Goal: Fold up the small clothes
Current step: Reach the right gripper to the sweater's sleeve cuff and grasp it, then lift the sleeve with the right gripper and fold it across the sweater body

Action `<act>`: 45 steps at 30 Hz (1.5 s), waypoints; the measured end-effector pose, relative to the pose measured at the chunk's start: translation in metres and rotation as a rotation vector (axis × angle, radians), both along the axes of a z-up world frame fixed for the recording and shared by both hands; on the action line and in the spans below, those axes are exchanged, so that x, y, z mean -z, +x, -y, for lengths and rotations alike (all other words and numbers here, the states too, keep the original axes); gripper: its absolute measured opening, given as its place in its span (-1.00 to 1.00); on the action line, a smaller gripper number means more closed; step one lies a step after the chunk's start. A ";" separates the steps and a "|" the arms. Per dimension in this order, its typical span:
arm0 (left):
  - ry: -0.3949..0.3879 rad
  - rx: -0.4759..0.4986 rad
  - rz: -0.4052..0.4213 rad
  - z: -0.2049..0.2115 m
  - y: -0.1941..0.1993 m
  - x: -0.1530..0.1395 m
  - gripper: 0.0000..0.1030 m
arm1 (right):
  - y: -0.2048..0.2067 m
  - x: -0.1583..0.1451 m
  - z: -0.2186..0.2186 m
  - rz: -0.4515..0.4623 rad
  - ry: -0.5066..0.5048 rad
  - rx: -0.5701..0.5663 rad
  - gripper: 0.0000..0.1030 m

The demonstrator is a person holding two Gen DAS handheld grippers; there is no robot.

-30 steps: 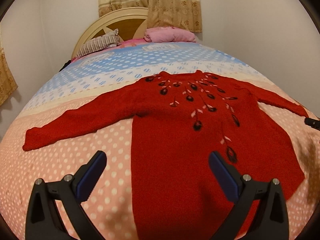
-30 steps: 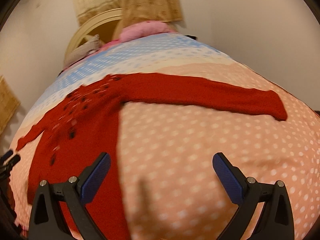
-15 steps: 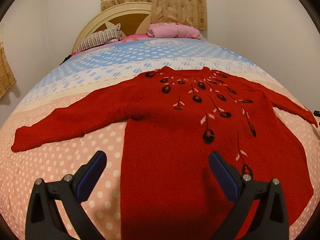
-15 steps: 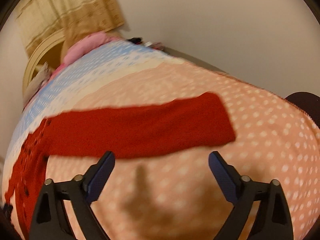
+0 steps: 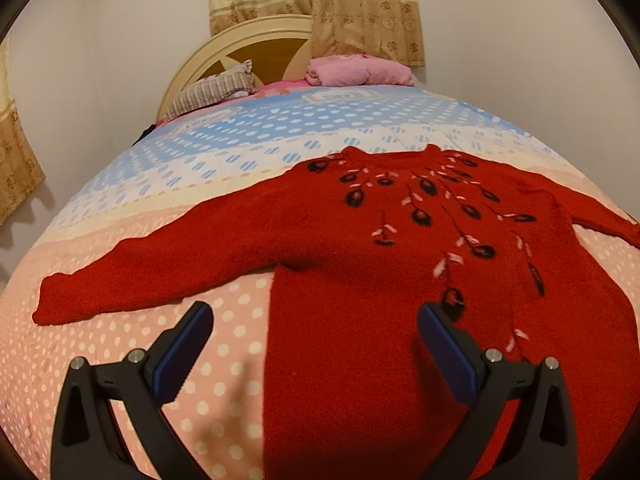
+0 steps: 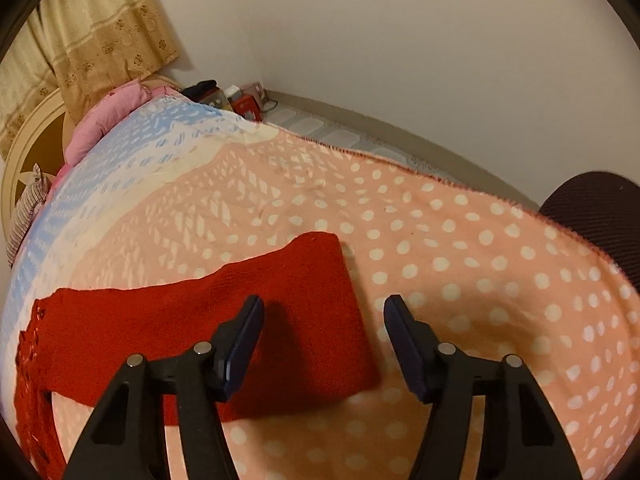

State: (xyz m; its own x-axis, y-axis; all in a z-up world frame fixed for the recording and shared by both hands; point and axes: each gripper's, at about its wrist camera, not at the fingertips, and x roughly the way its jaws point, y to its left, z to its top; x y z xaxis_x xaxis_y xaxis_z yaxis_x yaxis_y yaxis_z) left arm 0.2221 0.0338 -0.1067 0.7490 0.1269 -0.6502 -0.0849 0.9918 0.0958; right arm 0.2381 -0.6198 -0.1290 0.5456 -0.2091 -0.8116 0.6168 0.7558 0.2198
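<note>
Home bedroom. Bed (image 5: 280, 148) with dotted pink/blue blanket (image 6: 460, 240), round wooden headboard (image 5: 224, 52), striped pillow (image 5: 208, 92), folded pink bedding (image 5: 360, 72). Patterned tan curtains (image 5: 320, 4) behind headboard, plain walls (image 6: 400, 40), small clutter (image 6: 236, 98) in corner by bed.

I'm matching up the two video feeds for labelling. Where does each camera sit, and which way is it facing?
Left wrist: on the left tool, above the foot of the bed, facing the headboard over the red sweater; both open fingers show.
Right wrist: on the right tool, low over the sweater's sleeve cuff, facing the side wall; both fingers show.
Shared: sweater, bed, headboard, pink pillow.
</note>
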 end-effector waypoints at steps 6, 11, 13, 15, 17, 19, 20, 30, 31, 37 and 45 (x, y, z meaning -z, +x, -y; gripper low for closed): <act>-0.052 -0.028 -0.020 -0.015 -0.005 0.005 1.00 | 0.014 0.009 -0.004 -0.013 0.025 -0.036 -0.23; -0.078 -0.039 -0.004 -0.020 -0.016 -0.001 1.00 | 0.021 -0.009 -0.021 0.003 -0.005 -0.095 -0.64; -0.087 -0.043 0.003 -0.022 -0.018 -0.003 1.00 | 0.022 -0.021 -0.029 0.029 -0.004 -0.117 -0.67; -0.095 -0.048 0.007 -0.024 -0.020 -0.004 1.00 | 0.024 -0.033 -0.039 0.050 -0.016 -0.142 -0.68; -0.095 -0.051 0.007 -0.025 -0.022 -0.004 1.00 | 0.026 -0.042 -0.048 0.066 -0.027 -0.165 -0.68; -0.099 -0.054 0.002 -0.026 -0.024 -0.003 1.00 | 0.028 -0.052 -0.059 0.089 -0.026 -0.191 -0.71; -0.100 -0.052 -0.001 -0.026 -0.026 -0.003 1.00 | 0.030 -0.056 -0.063 0.097 -0.025 -0.203 -0.72; -0.099 -0.039 0.008 -0.026 -0.038 -0.007 1.00 | 0.048 -0.098 -0.127 0.169 -0.059 -0.346 -0.78; -0.100 -0.039 0.011 -0.026 -0.038 -0.008 1.00 | 0.050 -0.102 -0.132 0.175 -0.063 -0.355 -0.78; -0.098 -0.041 0.022 -0.029 -0.042 -0.010 1.00 | 0.064 -0.135 -0.164 0.223 -0.077 -0.411 -0.79; -0.082 -0.044 0.029 -0.036 -0.045 -0.014 1.00 | 0.089 -0.171 -0.231 0.278 -0.084 -0.524 -0.79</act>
State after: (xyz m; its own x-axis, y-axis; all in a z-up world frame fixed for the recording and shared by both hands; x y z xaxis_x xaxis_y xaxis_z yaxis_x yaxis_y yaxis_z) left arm 0.1772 0.0695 -0.0931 0.7625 0.1067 -0.6381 -0.1297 0.9915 0.0109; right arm 0.3267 -0.3890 0.0419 0.7827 0.0880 -0.6162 0.0849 0.9656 0.2458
